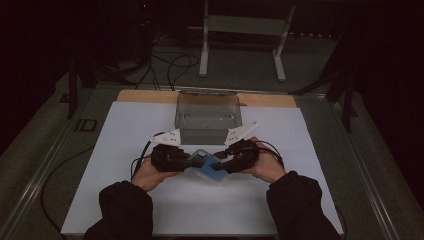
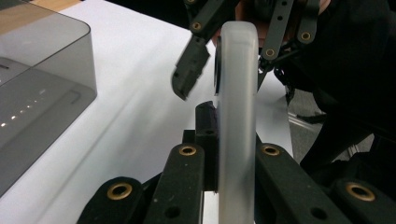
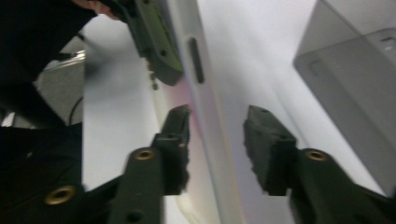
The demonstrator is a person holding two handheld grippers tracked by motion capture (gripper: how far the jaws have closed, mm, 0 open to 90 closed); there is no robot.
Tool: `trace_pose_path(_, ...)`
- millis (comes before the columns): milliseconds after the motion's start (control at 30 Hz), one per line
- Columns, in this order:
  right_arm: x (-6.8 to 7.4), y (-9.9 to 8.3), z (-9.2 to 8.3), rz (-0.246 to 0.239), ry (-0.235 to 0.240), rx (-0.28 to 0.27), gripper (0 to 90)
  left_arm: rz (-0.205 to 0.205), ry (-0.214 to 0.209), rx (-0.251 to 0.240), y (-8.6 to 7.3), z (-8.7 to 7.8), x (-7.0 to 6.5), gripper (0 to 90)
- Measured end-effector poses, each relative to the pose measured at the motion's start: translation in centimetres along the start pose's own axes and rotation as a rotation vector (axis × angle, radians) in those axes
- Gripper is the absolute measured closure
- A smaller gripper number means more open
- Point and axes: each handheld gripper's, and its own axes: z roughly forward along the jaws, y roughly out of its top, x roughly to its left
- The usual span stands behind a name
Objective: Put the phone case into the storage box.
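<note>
Dark room; a white sheet (image 1: 125,165) covers the table, with a bare wooden strip along its far edge and a metal stand on the floor beyond.

High view: a smoky clear box (image 1: 207,116) stands at centre, just above both grippers. The left gripper (image 1: 199,161) and right gripper (image 1: 219,166) meet below centre over a flat blue case (image 1: 207,171), held just above the sheet.

Left gripper view: the case (image 2: 238,107), seen edge-on as a frosted white rim, runs up the middle of the frame. The left claw is clamped on its near end. The right gripper (image 2: 224,63) hangs at the top, one jaw standing clear of the rim at upper centre. The box (image 2: 42,88) fills the left side.

Right gripper view: the case (image 3: 205,121) passes between the right claw's jaws; a gap shows on the right-hand side, so this claw is open around it, not yet pressing.

Judgement: the step in hand is taking a second grip on the case. Next, the right claw must finish closing squarely on the rim without twisting it.

Writing: none legible; no brand visible.
</note>
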Motion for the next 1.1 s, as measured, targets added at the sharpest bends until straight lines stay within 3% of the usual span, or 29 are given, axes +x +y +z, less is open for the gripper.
trace_pose_path(167, 0.08, 0.19, 0.3, 0.001, 0.057, 0.022, 70.7, 0.016, -0.01, 0.007, -0.01, 0.2, -0.12, 86.8)
trace_pose_path(433, 0.03, 0.06, 0.71, 0.024, 0.12, 0.056, 77.4, 0.023, -0.021, -0.004, -0.05, 0.13, -0.18, 86.4)
trace_pose_path(633, 0.37, 0.03, 0.82, 0.008, 0.131, 0.076, 79.8, 0.015, -0.029, -0.018, -0.08, 0.1, -0.14, 84.1)
trace_pose_path(767, 0.63, 0.14, 0.81, 0.014, 0.115, 0.073, 81.3, 0.01, 0.008, -0.029, -0.12, 0.08, -0.13, 78.6)
trace_pose_path(800, 0.64, 0.23, 0.77, 0.026, 0.105, 0.067, 81.4, 0.008, 0.017, -0.029, -0.12, 0.11, -0.15, 68.3)
trace_pose_path(833, 0.64, 0.23, 0.77, 0.026, 0.105, 0.067, 81.4, 0.005, 0.023, -0.03, -0.11, 0.15, -0.18, 68.3)
trace_pose_path(867, 0.56, 0.24, 0.74, 0.026, 0.098, 0.06, 81.3, 0.001, 0.026, -0.031, -0.1, 0.2, -0.2, 58.9)
trace_pose_path(900, 0.56, 0.24, 0.74, 0.026, 0.098, 0.06, 81.3, -0.004, 0.034, -0.035, -0.09, 0.24, -0.23, 58.9)
trace_pose_path(967, 0.51, 0.23, 0.71, 0.042, 0.087, 0.061, 81.3, -0.011, 0.055, -0.039, -0.07, 0.24, -0.25, 44.5)
trace_pose_path(1000, 0.56, 0.21, 0.63, 0.044, 0.075, 0.053, 81.3, -0.01, 0.089, -0.035, -0.09, 0.24, -0.29, 39.5)
trace_pose_path(1100, 0.61, 0.22, 0.51, 0.06, 0.06, 0.05, 81.3, -0.017, 0.136, -0.041, -0.13, 0.22, -0.39, 26.5)
